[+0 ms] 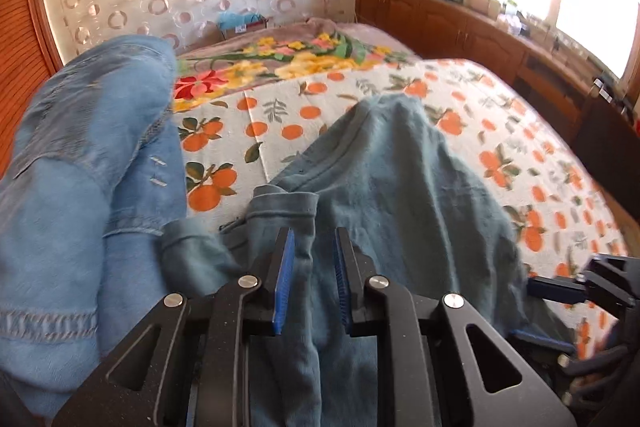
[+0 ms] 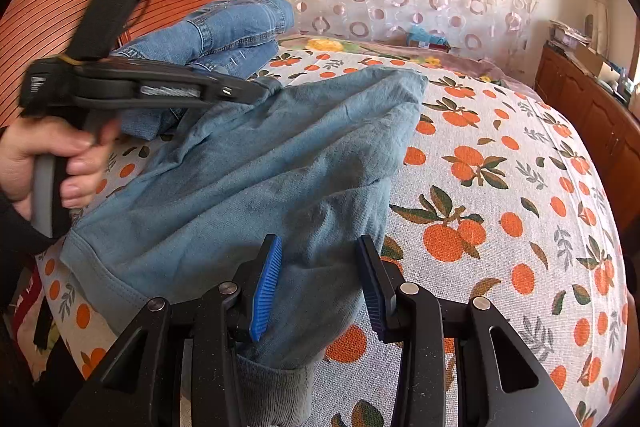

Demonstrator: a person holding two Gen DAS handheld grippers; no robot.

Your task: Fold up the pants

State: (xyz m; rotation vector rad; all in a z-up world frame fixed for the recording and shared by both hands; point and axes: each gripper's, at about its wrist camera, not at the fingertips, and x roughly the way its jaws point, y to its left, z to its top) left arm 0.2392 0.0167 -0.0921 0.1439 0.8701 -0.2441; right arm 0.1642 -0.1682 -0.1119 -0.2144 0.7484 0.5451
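Although the teal pants [image 2: 248,167] already lay partly doubled over on the bed [image 2: 500,187], the fold looked unfinished: cloth was rumpled, edges did not line up, and one corner was lifted off the bedspread at the left. I judged the task roughly midway, with smoothing and at least one more fold left. The left gripper [image 1: 314,255] had its fingers close together with pants cloth between them, apparently clamped on a bunched edge near the waistband. The right gripper [image 2: 320,267] had its fingers apart around the near edge of the pants, cloth in the gap, not pinched. The fabric read as soft, faded, heavily creased (cuff or hem visible at near left). A blue denim pile [image 2: 236,27] sat at far left, beside the pants.
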